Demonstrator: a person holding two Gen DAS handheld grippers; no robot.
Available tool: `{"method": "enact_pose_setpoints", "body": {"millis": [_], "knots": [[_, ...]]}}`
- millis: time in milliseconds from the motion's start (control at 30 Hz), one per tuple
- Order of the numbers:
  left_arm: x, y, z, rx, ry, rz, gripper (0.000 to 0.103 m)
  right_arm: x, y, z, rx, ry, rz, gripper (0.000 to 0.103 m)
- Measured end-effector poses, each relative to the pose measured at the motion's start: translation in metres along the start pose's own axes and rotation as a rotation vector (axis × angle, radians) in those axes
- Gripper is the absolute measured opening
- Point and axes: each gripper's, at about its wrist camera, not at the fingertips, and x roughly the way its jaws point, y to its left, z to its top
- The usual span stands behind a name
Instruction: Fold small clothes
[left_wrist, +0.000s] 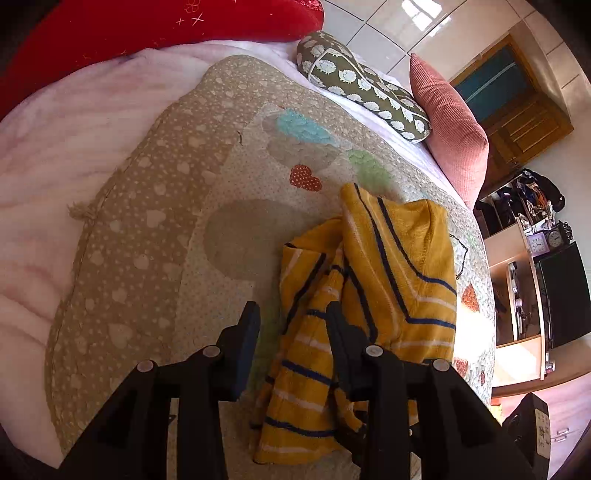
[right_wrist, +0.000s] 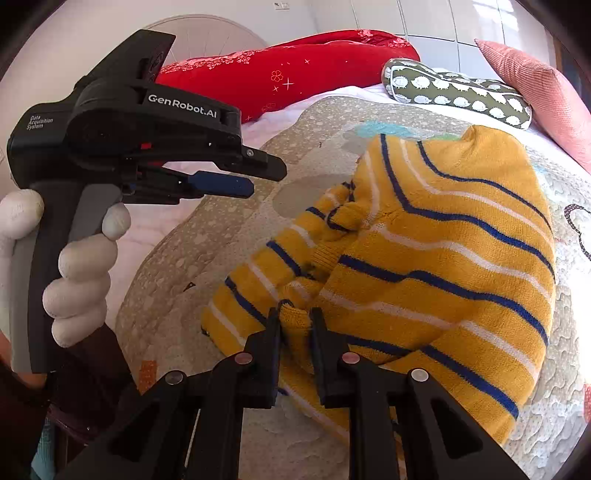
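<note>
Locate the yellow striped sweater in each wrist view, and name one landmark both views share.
Left wrist view: the yellow striped sweater lies crumpled at lower centre-right, on the quilted mat.
Right wrist view: the sweater fills the centre and right, a fold pinched in the right tool.
Shared landmark: the green hedgehog-print pillow near the top.

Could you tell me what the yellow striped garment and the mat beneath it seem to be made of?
The yellow striped garment looks like a soft knit, probably cotton or acrylic: fine ribbing shows in the fabric, with woven-in blue and white stripes and a matte surface. The mat looks like quilted cotton: stitched puffed lines, printed hearts and dots, and a frayed thread at its edge. Fibre content cannot be told for certain.
</note>
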Motion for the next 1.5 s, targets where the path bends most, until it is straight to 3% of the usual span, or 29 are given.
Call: {"method": "enact_pose_setpoints", "body": {"millis": [167, 400, 433, 533, 633, 700, 867, 1000, 1033, 1067, 1100, 1233, 1333, 1433, 1500], "knots": [[0.02, -0.032, -0.02, 0.074, 0.063, 0.002, 0.042, -0.03, 0.017, -0.021, -0.061, -0.03, -0.035, 0.018], [0.039, -0.076, -0.038, 0.18, 0.077, 0.051, 0.047, -0.089, -0.023, -0.081, 0.077, -0.047, -0.083, 0.022], [0.038, -0.079, -0.039, 0.176, 0.07, 0.072, 0.047, -0.095, -0.03, -0.088, 0.104, -0.047, -0.094, 0.022], [0.023, -0.074, -0.04, 0.113, 0.045, 0.017, 0.047, -0.118, -0.046, -0.107, 0.167, -0.058, -0.117, 0.021], [-0.011, -0.06, -0.045, 0.038, -0.078, -0.006, 0.047, -0.14, -0.058, -0.121, 0.211, -0.087, -0.135, 0.022], [-0.026, -0.055, -0.048, 0.025, -0.11, -0.031, 0.048, -0.148, -0.068, -0.128, 0.252, -0.101, -0.131, 0.025], [-0.002, -0.067, -0.055, 0.096, -0.002, -0.034, 0.052, -0.147, -0.083, -0.139, 0.328, -0.107, -0.098, 0.028], [0.038, -0.09, -0.054, 0.176, 0.057, 0.037, 0.053, -0.143, -0.079, -0.146, 0.331, -0.101, -0.077, 0.028], [0.045, -0.095, -0.055, 0.196, 0.065, 0.054, 0.051, -0.144, -0.078, -0.147, 0.329, -0.1, -0.078, 0.028], [0.049, -0.099, -0.055, 0.211, 0.069, 0.071, 0.022, -0.146, -0.077, -0.149, 0.327, -0.104, -0.085, 0.028], [0.05, -0.1, -0.055, 0.199, 0.079, 0.073, 0.011, -0.149, -0.077, -0.15, 0.324, -0.11, -0.096, 0.028], [0.011, -0.088, -0.053, 0.144, -0.007, 0.026, 0.01, -0.165, -0.083, -0.156, 0.332, -0.133, -0.136, 0.028], [-0.01, -0.073, -0.057, 0.133, -0.048, 0.068, 0.01, -0.169, -0.091, -0.159, 0.343, -0.14, -0.149, 0.028], [0.001, -0.051, -0.061, 0.118, -0.032, 0.165, 0.011, -0.163, -0.098, -0.153, 0.357, -0.13, -0.141, 0.028], [0.02, -0.035, -0.062, 0.084, 0.019, 0.169, 0.013, -0.156, -0.103, -0.141, 0.366, -0.124, -0.125, 0.028]]}}
